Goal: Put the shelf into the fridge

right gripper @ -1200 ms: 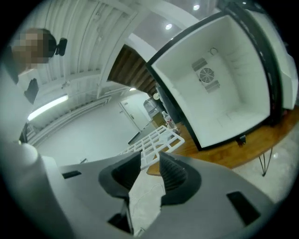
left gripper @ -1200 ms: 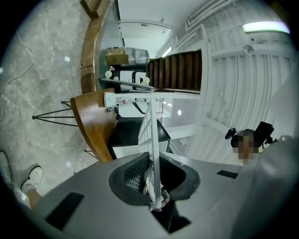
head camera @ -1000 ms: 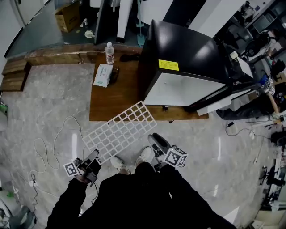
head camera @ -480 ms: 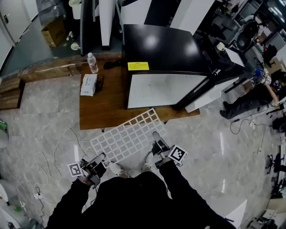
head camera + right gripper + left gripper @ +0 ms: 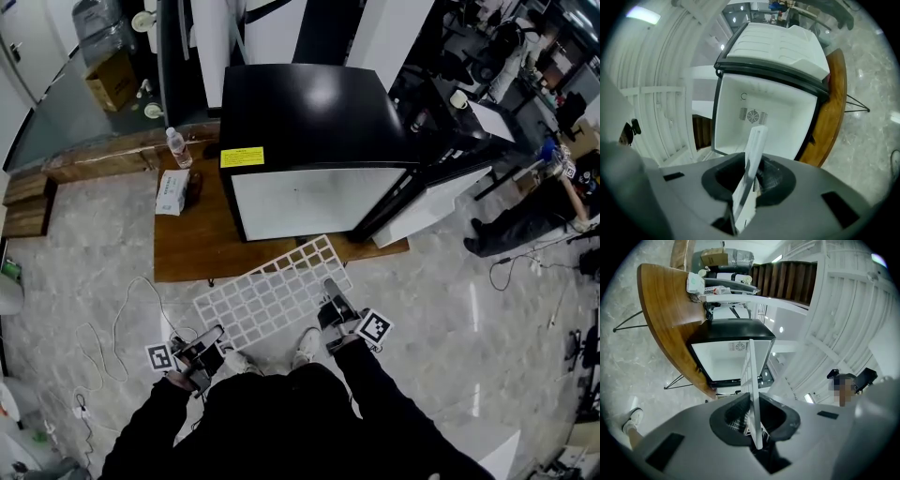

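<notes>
Gripping the white grid shelf (image 5: 272, 291) in the left tool (image 5: 211, 337), just closing the right tool (image 5: 330, 302) onto it too; facing the open fridge (image 5: 309, 202) at 12 o'clock, long axis running 8 to 2.

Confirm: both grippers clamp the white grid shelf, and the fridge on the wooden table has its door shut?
Door is wrong: the fridge door stands open, per the head view. Rest holds: left gripper clamps the white grid shelf, right gripper has just closed its jaws on it, fridge on the wooden table.
</notes>
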### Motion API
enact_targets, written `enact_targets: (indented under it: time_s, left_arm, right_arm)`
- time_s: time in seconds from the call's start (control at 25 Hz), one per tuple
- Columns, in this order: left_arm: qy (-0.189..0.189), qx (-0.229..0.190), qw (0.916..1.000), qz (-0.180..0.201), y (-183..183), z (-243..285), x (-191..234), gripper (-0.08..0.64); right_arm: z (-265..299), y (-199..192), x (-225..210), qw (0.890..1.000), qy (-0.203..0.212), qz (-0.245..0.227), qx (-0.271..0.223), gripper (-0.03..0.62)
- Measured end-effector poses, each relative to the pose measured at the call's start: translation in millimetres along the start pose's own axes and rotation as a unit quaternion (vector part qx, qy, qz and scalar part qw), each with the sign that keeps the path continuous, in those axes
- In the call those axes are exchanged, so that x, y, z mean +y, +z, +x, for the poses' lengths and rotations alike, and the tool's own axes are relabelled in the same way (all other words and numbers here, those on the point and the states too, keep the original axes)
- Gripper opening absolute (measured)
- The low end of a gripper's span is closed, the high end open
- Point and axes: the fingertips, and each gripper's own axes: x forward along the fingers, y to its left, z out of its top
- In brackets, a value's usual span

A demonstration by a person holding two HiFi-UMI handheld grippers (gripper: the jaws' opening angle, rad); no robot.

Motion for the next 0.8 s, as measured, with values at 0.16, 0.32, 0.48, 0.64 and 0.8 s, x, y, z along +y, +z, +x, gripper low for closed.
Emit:
enact_targets:
  time_s: [0.16,0.32,0.48,0.64,0.8]
  left_arm:
    - [0.005,-0.002,1.0,0.005,-4,28,1,0.041]
    - [0.013,-0.03,0.9994,0.01,1,59,4,0.041]
    - [-0.001,-0.079,0.9966,0.02,12,88,0,0.1]
    - [-0.038,-0.141,0.9888,0.029,29,117,-15,0.135]
    - [-0.065,-0.208,0.9742,0.06,49,148,-39,0.199]
  right_arm:
    - [0,29,-6,0.999,0.034,0.034,-0.004,0.055]
    - [-1,59,-11,0.995,0.043,0.086,-0.022,0.041]
    - [1,86,-11,0.989,0.055,0.123,-0.054,0.034]
    - [3,112,-5,0.984,0.065,0.133,-0.096,0.034]
    - [3,139,7,0.978,0.082,0.135,-0.14,0.034]
